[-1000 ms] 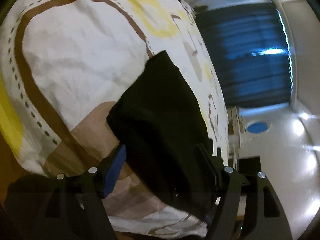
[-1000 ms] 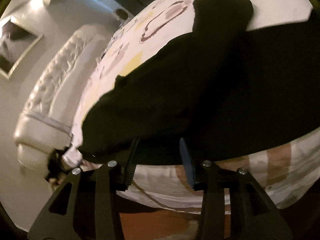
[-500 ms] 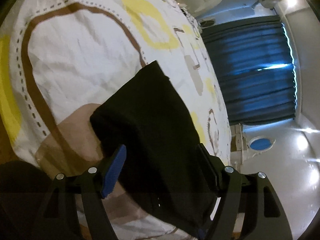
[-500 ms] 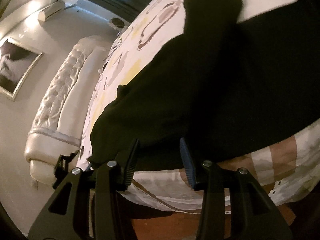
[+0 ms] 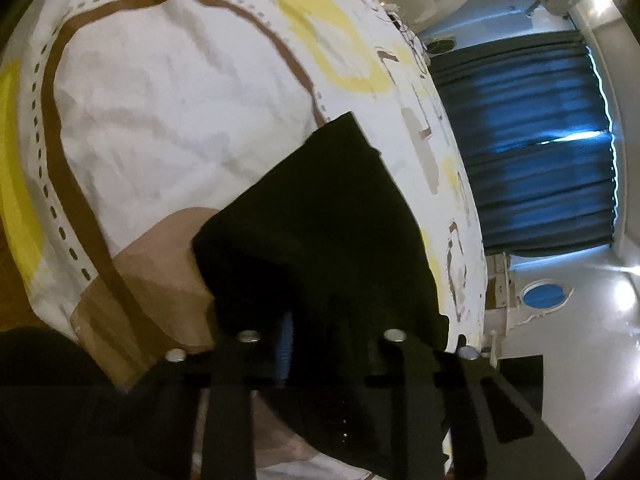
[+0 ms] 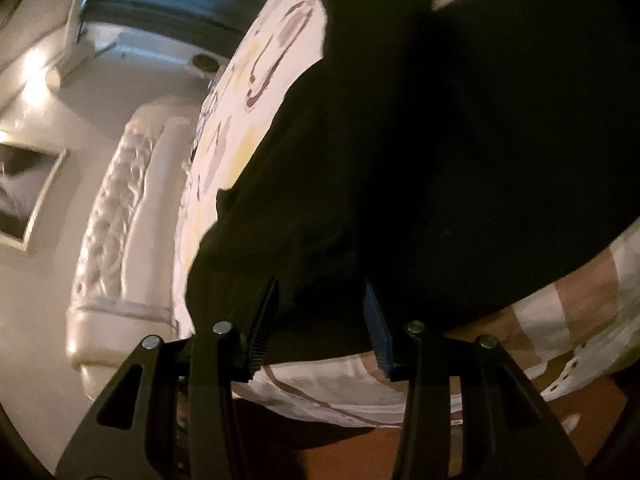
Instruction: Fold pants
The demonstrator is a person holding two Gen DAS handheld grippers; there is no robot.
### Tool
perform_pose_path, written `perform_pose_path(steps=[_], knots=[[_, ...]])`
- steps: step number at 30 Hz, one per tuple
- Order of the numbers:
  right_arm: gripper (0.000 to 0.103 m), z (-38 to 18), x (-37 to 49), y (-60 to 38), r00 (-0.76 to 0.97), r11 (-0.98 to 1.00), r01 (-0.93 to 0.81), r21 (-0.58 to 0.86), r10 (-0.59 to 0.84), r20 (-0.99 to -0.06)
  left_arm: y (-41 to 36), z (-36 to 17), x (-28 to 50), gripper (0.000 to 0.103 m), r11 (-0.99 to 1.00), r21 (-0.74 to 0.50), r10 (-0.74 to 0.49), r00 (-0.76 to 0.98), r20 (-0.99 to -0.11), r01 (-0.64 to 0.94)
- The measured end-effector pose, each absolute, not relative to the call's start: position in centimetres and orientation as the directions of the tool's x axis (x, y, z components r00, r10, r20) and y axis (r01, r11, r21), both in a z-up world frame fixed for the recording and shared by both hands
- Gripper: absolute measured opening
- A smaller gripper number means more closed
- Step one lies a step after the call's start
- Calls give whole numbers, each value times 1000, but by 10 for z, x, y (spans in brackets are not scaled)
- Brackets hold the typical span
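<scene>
- Since a second ago the left gripper (image 5: 320, 344) has drawn its jaws in from wide apart; they are closing at this moment, with a gathered fold of the black pants (image 5: 320, 232) between them.
- Bed: the patterned bedsheet (image 5: 168, 112), white with brown bands, dashed lines and yellow shapes, covers the mattress and hangs over the near edge. The padded headboard (image 6: 116, 216) stands at the far left in the right wrist view.
- Dark blue curtains (image 5: 532, 148) hang behind the bed in the left wrist view.
- Pants: they lie on the sheet near the bed's edge. In the right wrist view they spread wide (image 6: 460, 152), one narrower part reaching towards the top of the frame.
- Left gripper: only the blue pad (image 5: 283, 344) shows; the other pad is hidden by cloth, so whether they pinch the fabric cannot be confirmed.
- Right gripper (image 6: 320, 320): jaws partly apart, the pants' edge lying between the fingers; neither pad presses the cloth.
- Framed picture (image 6: 24, 196) on the wall, left of the headboard.
</scene>
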State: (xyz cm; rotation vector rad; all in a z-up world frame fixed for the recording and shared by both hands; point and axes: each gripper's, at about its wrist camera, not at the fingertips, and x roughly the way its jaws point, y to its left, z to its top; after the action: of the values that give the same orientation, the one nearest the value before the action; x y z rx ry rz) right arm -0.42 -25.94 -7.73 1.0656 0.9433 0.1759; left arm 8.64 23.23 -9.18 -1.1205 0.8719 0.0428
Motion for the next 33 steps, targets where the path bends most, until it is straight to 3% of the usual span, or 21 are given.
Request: perform_pose_path(steps=[9,10,11,12,15,17,25,33], knots=[[42,-85,0,-262,642,415,382,826,524,-560,235,-98,87,20,477,-765,-393,674,-626,-433],[39,-84,1,-261,644,426,383,820,513,-568,236,-98,93,20,479,-764,-393,673,-627,-432],[26,-83,2,-259,641,453,381,806,498,-584,236,-98,94,20,481,-764,-394,672,-627,-431],[20,-81,4,-258,640,474,375,797,490,-592,235,-98,91,20,481,-763,-395,671,-628,-431],[10,-74,2,-257,657,501,349,792,472,-588,235,-96,92,15,484,-764,-394,673,-626,-427],[9,-65,1,-256,669,519,318,793,470,-576,235,-94,90,7,491,-764,-395,675,-623,-418],[8,-33,-16,-252,686,559,244,793,478,-549,237,-73,71,6,506,-777,-367,723,-586,-374],[10,-73,-25,-255,624,576,310,756,477,-619,242,-101,68,6,496,-764,-389,681,-620,-412]])
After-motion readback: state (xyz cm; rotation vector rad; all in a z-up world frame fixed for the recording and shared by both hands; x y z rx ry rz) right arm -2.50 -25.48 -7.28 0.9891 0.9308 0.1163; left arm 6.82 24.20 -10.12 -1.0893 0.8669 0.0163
